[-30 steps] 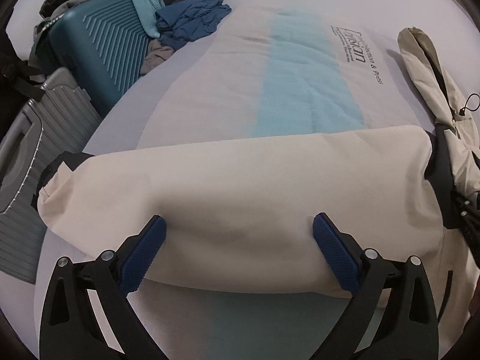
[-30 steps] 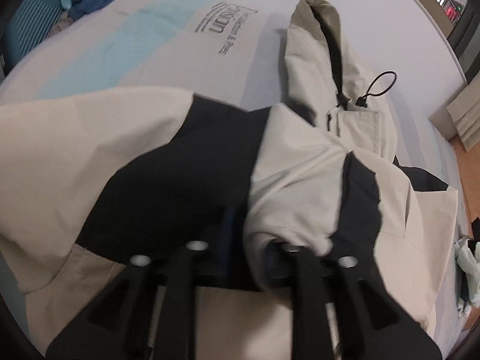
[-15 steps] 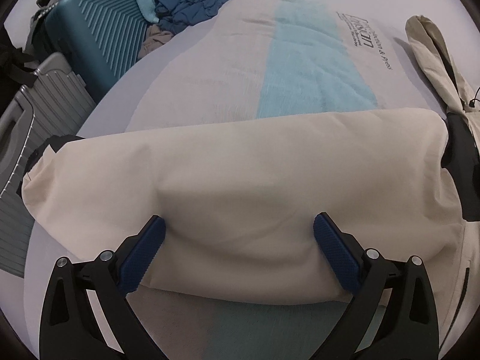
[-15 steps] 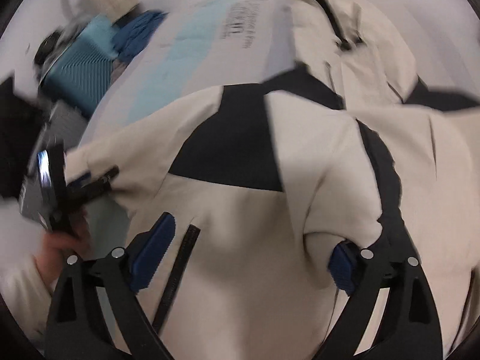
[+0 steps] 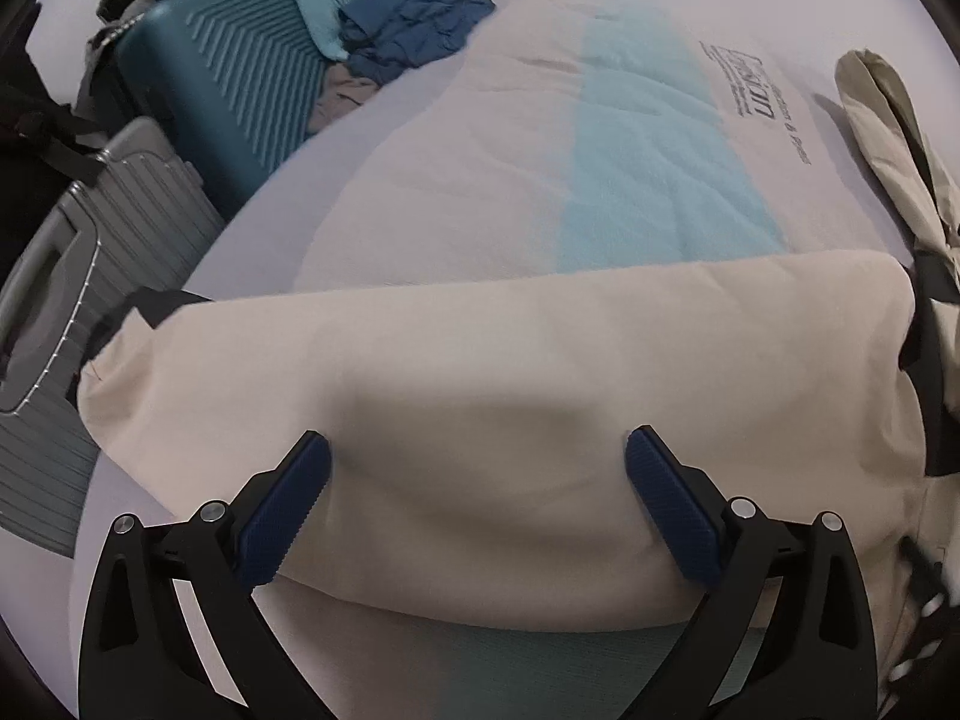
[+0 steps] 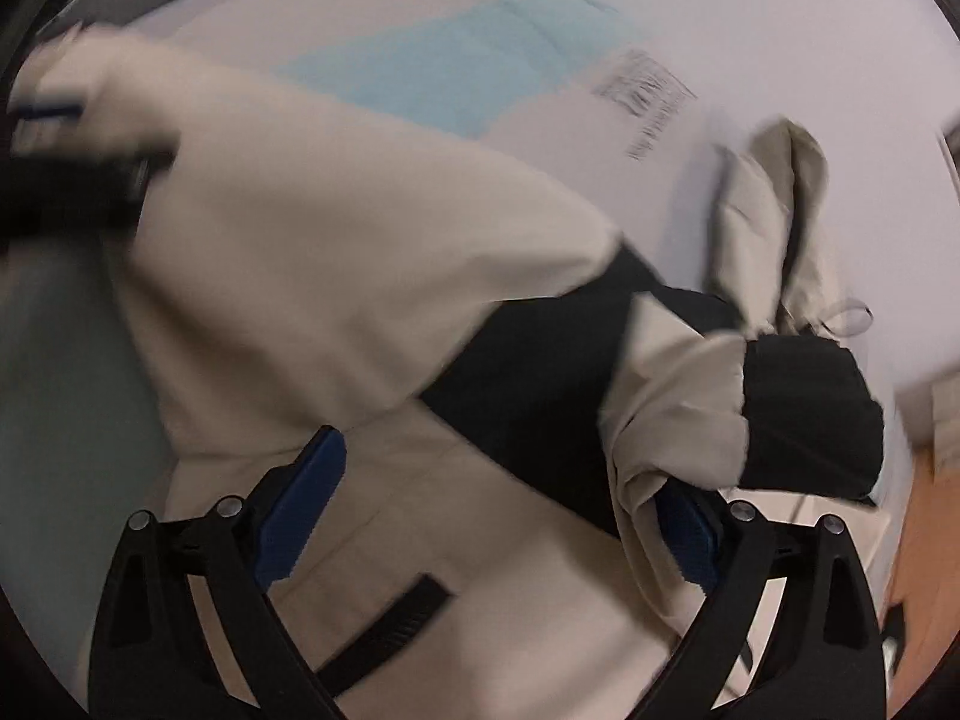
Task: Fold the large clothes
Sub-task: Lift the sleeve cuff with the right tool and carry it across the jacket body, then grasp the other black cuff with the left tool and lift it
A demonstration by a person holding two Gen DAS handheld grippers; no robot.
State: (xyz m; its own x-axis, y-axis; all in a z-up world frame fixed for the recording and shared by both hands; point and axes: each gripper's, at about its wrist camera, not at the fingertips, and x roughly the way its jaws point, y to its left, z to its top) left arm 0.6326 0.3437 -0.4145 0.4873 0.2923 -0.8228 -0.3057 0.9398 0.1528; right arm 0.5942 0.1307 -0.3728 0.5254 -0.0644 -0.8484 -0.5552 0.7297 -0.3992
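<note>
Cream jacket [image 5: 540, 372] w/ black panels, sleeve folded across; both hand-held grippers [image 5: 477, 468] [image 6: 498, 480] wide open, right just opened.

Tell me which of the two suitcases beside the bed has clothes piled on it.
The teal suitcase, farther back; blue and turquoise clothes lie heaped on it. The grey suitcase in front carries none.

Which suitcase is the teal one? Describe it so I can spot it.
Start from the bed and look off its far left edge. Two suitcases stand there side by side: the teal suitcase is the farther one, with chevron ribs and clothes piled on it, unlike the nearer grey suitcase.
</note>
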